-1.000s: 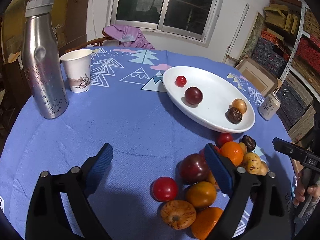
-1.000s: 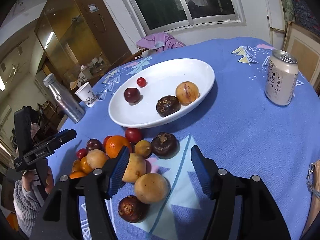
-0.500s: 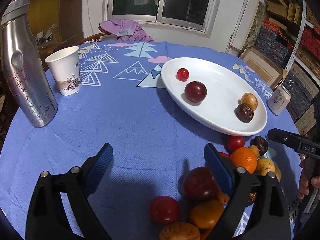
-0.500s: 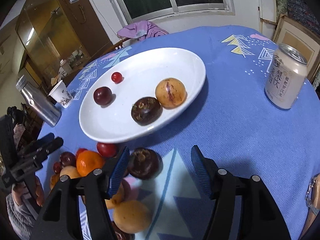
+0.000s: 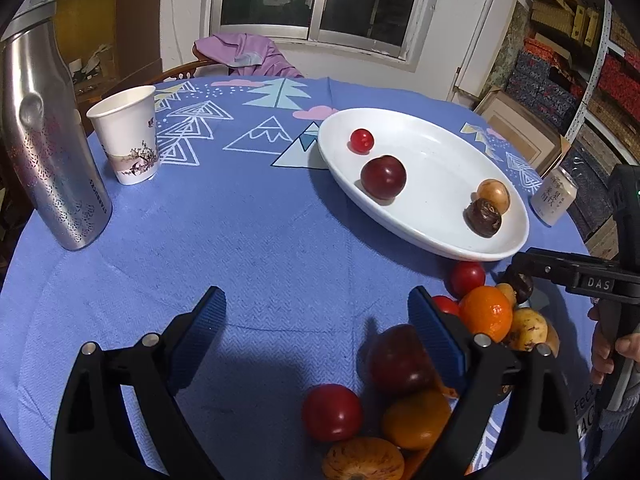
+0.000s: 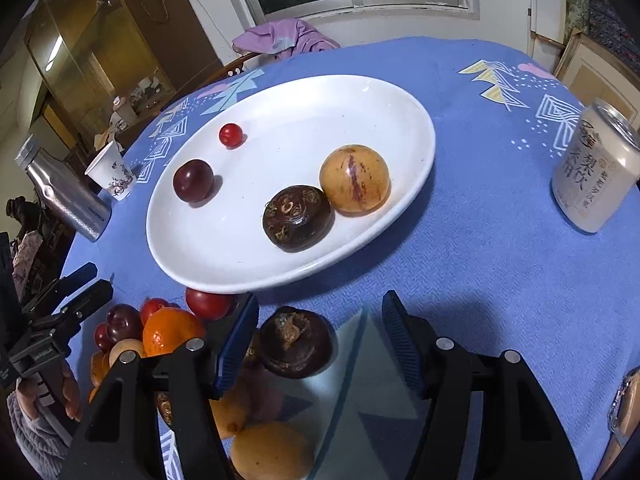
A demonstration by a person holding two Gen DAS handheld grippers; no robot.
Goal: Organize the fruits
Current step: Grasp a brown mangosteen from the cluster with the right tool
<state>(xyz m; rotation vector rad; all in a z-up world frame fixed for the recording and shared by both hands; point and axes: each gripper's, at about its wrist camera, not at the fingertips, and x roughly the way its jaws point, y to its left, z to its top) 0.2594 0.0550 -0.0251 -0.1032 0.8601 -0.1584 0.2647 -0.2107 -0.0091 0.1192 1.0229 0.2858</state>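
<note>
Because the dark brown round fruit [image 6: 295, 342] lies just in front of the right hand-held gripper [image 6: 316, 338], a little toward its left finger and partly inside the gap, the coming move depends, as I judge, on bringing this fruit to the middle between the two blue pads. The fruit is nearly round, with its dry stem end turned upward, so there is no long axis to follow. The right hand-held gripper is released, with its jaws wide apart and holding nothing. The left hand-held gripper [image 5: 316, 322] is also released and empty; the dark red plum [image 5: 398, 354] sits just beside its right finger, inside the gap, and the red tomato [image 5: 332, 412] is nearer to the camera. For the brown fruit the right hand is clearly the nearer one.

The white oval plate [image 6: 400, 184] stands on the blue-covered counter [image 6: 500, 280], just behind the pile of loose fruits. In it I see four pieces: a small cherry tomato [image 6: 231, 135], a dark plum [image 6: 193, 181], a brown fruit of the same kind [image 6: 298, 217] and a yellow fruit with purple stripes [image 6: 355, 179], the last two touching. The orange mandarin [image 6: 170, 332] and the other fruits are still on the counter, so most of the work remains.
</note>
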